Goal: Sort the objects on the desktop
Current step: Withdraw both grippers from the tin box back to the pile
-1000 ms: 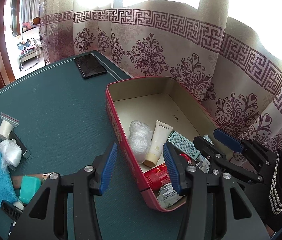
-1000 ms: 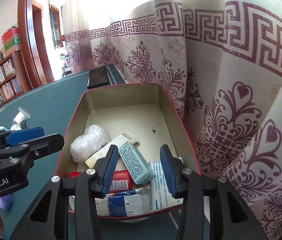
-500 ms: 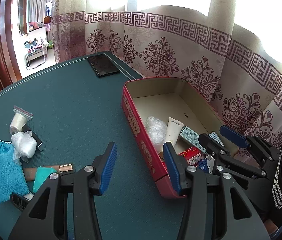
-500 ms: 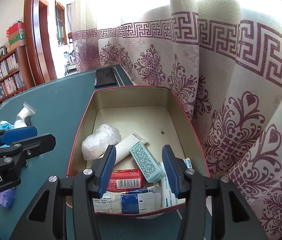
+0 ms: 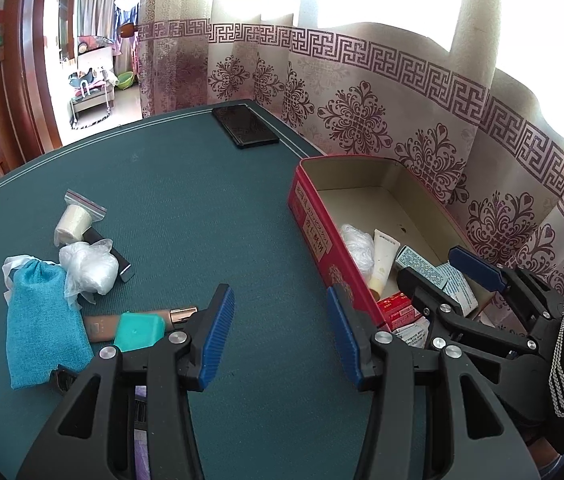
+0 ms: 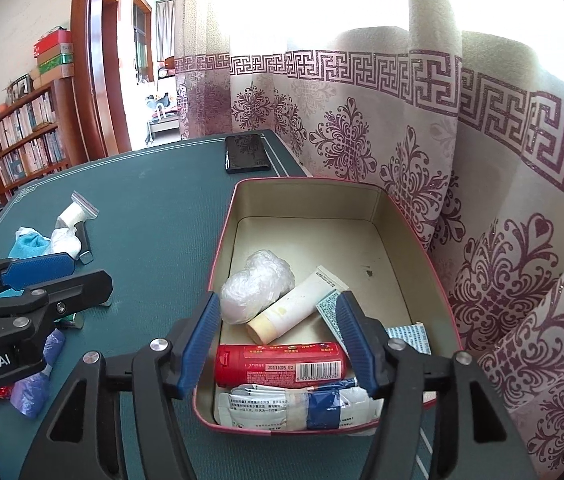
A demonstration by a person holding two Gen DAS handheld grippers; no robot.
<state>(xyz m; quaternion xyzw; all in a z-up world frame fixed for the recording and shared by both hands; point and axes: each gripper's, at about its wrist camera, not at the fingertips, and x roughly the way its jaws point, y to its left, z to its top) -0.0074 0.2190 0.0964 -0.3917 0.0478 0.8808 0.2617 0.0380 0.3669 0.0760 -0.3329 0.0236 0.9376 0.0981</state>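
Note:
A red tin box (image 5: 314, 236) (image 6: 398, 216) stands on the green table by the curtain. It holds a plastic-wrapped lump (image 6: 256, 286), a cream tube (image 6: 294, 310), a red tube (image 6: 280, 366), small cartons and sachets. My left gripper (image 5: 280, 340) is open and empty over bare table left of the box. My right gripper (image 6: 278, 342) is open and empty above the box's near end. Loose items lie at the left: a blue cloth pouch (image 5: 40, 322), a teal case (image 5: 138, 330), a cosmetic tube (image 5: 178, 314), a plastic wad (image 5: 88, 270), a bagged roll (image 5: 74, 224).
A black phone (image 5: 246, 126) (image 6: 247, 153) lies at the table's far edge. The patterned curtain (image 5: 422, 128) hangs right behind the box. A purple packet (image 6: 36, 390) lies near the table's front left. Bookshelves (image 6: 14, 148) and a doorway stand beyond the table.
Both grippers have drawn back from the box, still open and empty. The left gripper has swung left, so more table and the loose pile show. A small carton lies in the box.

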